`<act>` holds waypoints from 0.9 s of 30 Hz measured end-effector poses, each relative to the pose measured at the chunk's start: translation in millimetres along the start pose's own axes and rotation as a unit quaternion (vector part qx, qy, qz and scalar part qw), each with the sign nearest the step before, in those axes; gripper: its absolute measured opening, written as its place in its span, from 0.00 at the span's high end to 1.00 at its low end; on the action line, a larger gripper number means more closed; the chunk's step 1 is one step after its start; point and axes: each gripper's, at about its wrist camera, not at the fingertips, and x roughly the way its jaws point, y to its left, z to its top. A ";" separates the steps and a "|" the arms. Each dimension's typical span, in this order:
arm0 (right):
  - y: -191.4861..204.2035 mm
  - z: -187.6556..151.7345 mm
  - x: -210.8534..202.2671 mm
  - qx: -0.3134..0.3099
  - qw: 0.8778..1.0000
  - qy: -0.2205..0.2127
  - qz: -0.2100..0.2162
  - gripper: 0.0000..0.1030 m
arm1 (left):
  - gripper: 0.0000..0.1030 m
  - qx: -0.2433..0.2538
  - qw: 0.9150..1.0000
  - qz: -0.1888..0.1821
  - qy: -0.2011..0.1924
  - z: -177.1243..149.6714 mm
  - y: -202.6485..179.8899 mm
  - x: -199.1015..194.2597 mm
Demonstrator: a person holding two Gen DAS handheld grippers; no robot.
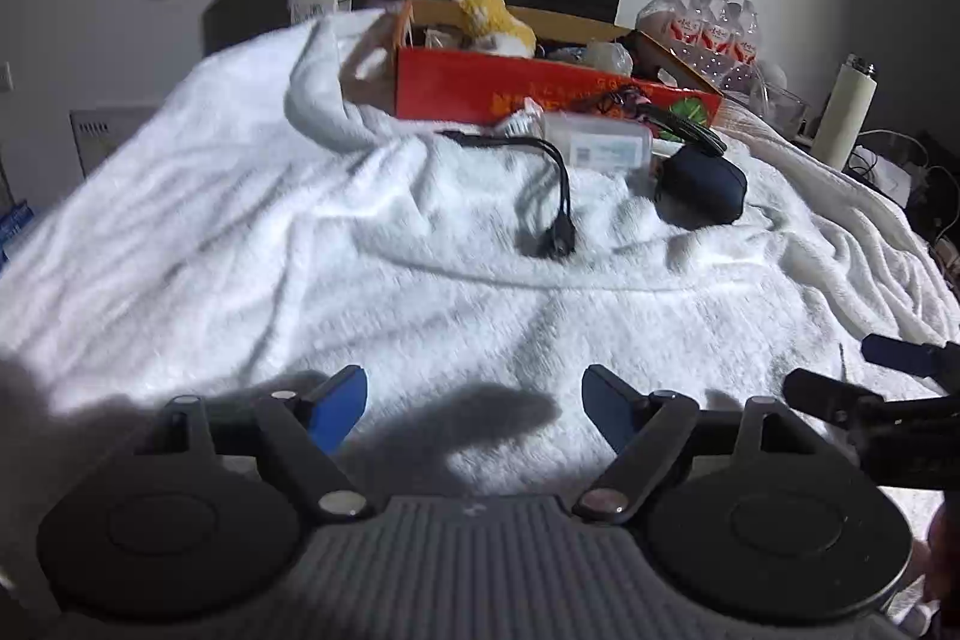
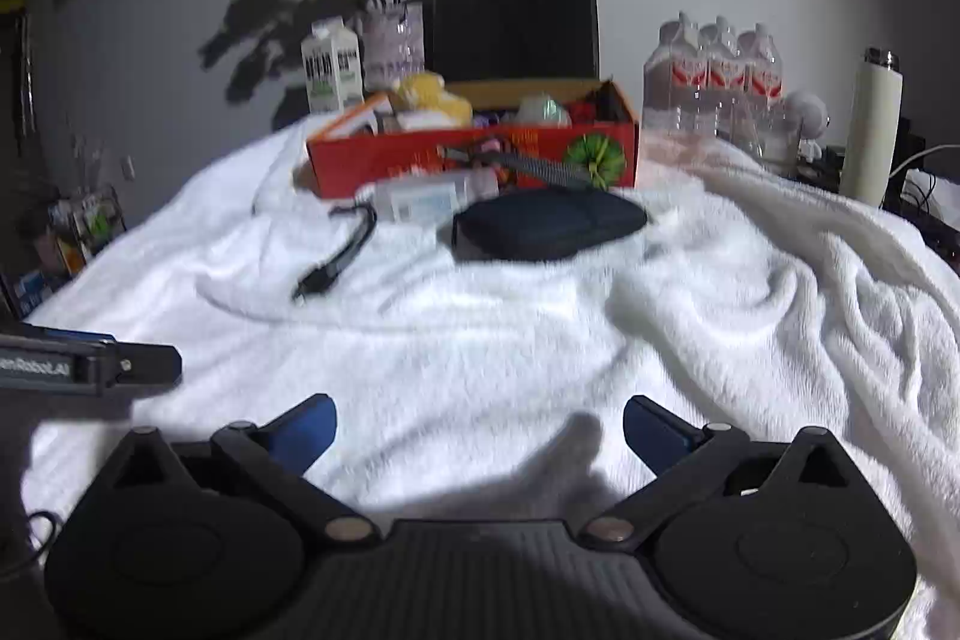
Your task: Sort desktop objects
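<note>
Left gripper (image 1: pixel 474 403) spread, empty. Right gripper (image 2: pixel 480 430) opening, nothing between jaws.

Left to right on rumpled white towel (image 1: pixel 240 250), before open red cardboard box (image 1: pixel 540 91): one black forked cable (image 1: pixel 555 196), one clear plastic case (image 1: pixel 600 148), one dark navy zip pouch (image 1: pixel 705 187).

Risks, judged: cable could snag in towel folds; thin cable could slip from pads.

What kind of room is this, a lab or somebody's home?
Most likely a home: a table draped in a white towel, with a vase of flowers, a milk carton and a pack of water bottles against the wall.
</note>
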 end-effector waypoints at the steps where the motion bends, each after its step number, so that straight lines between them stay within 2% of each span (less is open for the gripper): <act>1: 0.2 -2.6 2.1 0.001 1.000 0.003 -0.009 0.01 | 0.22 -0.003 1.000 -0.001 0.002 0.1 -0.5 1.3; 4: -1.9 -6.5 6.4 0.014 1.000 0.005 -0.013 0.01 | 0.24 -0.002 1.000 -0.006 0.002 0.2 -4.9 4.6; 8: -6.2 -5.9 10.0 0.026 1.000 0.006 -0.005 0.02 | 0.36 -0.005 1.000 -0.026 0.001 7.7 -10.2 11.9; 11: -10.0 -3.3 11.8 0.032 0.999 0.005 0.002 0.07 | 0.43 -0.013 0.999 -0.053 0.001 24.4 -13.8 23.4; 14: -13.2 7.4 11.2 0.035 0.999 -0.006 0.008 0.09 | 0.43 0.010 0.997 -0.080 -0.014 50.5 -25.9 41.4; 17: -16.4 26.5 11.8 0.023 0.999 -0.027 0.010 0.14 | 0.43 0.025 0.996 -0.078 -0.020 75.1 -38.0 69.7; 20: -18.8 46.4 18.3 0.011 0.999 -0.038 0.004 0.21 | 0.50 0.008 0.997 -0.080 0.000 92.9 -38.6 103.6; 24: -20.2 67.6 33.1 -0.012 0.999 -0.050 0.000 0.26 | 0.50 -0.015 0.997 -0.079 0.011 105.2 -34.7 132.0; 27: -16.1 90.0 51.0 -0.047 0.997 -0.065 -0.011 0.29 | 0.63 -0.015 0.997 -0.072 0.015 104.9 -35.6 141.4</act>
